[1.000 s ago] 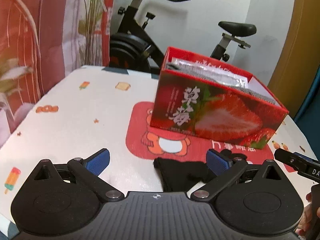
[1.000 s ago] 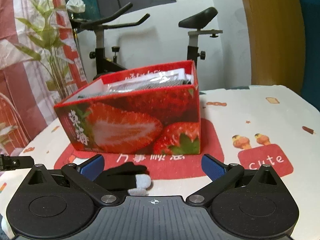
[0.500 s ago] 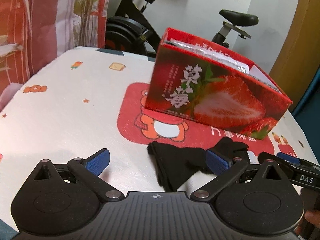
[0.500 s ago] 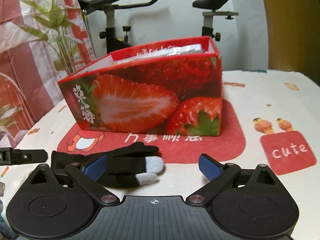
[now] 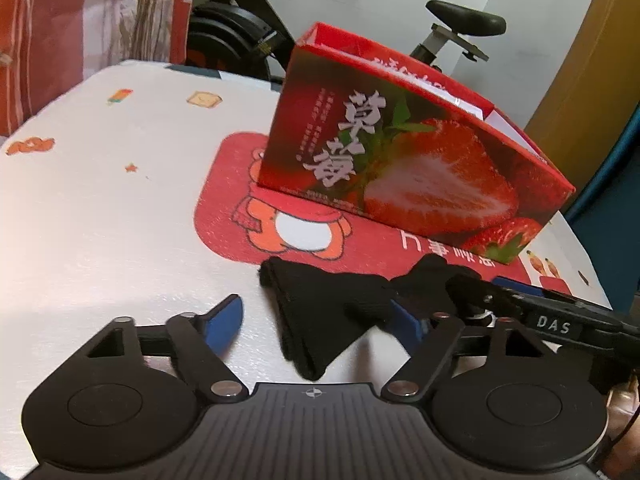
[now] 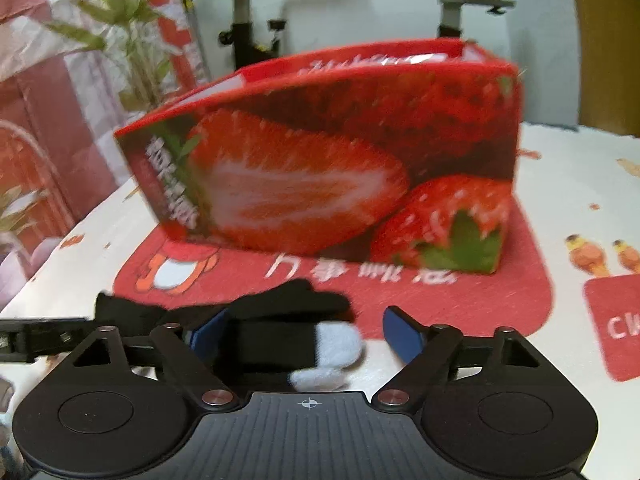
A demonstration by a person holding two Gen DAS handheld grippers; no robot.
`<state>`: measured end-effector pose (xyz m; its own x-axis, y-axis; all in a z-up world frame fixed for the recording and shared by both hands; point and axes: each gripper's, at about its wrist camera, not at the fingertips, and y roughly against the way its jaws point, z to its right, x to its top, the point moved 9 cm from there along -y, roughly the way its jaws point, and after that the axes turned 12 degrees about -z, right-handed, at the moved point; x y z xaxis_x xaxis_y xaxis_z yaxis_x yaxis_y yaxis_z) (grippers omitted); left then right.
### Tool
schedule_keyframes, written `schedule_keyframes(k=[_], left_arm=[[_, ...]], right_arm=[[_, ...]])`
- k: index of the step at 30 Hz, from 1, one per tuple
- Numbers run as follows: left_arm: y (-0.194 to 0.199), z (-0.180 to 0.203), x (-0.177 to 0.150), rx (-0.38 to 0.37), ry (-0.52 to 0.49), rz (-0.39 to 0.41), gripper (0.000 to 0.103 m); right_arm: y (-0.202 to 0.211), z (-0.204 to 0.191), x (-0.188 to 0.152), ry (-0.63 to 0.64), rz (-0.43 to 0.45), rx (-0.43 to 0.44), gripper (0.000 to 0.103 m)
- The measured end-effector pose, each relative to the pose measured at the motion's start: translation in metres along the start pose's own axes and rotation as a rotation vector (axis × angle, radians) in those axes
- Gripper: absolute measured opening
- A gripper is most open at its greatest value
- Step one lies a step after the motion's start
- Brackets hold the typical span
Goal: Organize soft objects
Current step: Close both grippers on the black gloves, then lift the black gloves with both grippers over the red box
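A black glove (image 5: 324, 312) with white fingertips (image 6: 336, 344) lies flat on the table in front of a red strawberry-print box (image 5: 400, 168). My left gripper (image 5: 320, 320) is open, its blue pads on either side of the glove's cuff end. My right gripper (image 6: 304, 332) is open around the glove's finger end (image 6: 280, 332). The box (image 6: 340, 168) stands open-topped just behind the glove. The right gripper's finger also shows in the left wrist view (image 5: 520, 308), close to the glove.
The table has a white cartoon-print cloth (image 5: 100, 208) with a red patch (image 6: 480, 300) under the box. An exercise bike (image 5: 248, 32) and a potted plant (image 6: 132, 40) stand behind the table. A wooden door (image 5: 580, 60) is at the right.
Both grippers have come down and forward toward the table. The glove now lies between the fingers of each one. The box looks larger and closer.
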<state>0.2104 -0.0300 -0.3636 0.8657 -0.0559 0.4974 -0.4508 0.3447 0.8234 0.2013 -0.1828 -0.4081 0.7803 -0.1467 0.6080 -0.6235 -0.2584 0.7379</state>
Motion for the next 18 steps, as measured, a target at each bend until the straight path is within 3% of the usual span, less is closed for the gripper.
schedule_keyframes(k=[8, 11, 13, 15, 16, 18], left_arm=[[-0.011, 0.004, -0.003, -0.031, -0.004, -0.026, 0.070], [-0.012, 0.006, -0.004, -0.035, -0.019, -0.020, 0.053], [-0.013, 0.008, -0.004, -0.038, -0.029, -0.020, 0.045], [-0.014, 0.009, -0.006, -0.029, -0.040, -0.022, 0.024], [-0.014, 0.009, -0.007, -0.026, -0.042, -0.026, 0.024], [-0.014, 0.008, -0.008, -0.032, -0.038, -0.034, 0.021]], right_arm=[[0.001, -0.009, -0.004, 0.033, -0.023, 0.024, 0.081], [0.002, -0.010, -0.005, 0.041, -0.032, 0.027, 0.078], [0.002, -0.014, -0.007, 0.050, -0.036, 0.028, 0.072], [0.004, -0.017, -0.008, 0.053, -0.042, 0.035, 0.062], [0.004, -0.018, -0.009, 0.051, -0.043, 0.039, 0.058], [0.006, -0.019, -0.011, 0.032, -0.055, 0.076, 0.034]])
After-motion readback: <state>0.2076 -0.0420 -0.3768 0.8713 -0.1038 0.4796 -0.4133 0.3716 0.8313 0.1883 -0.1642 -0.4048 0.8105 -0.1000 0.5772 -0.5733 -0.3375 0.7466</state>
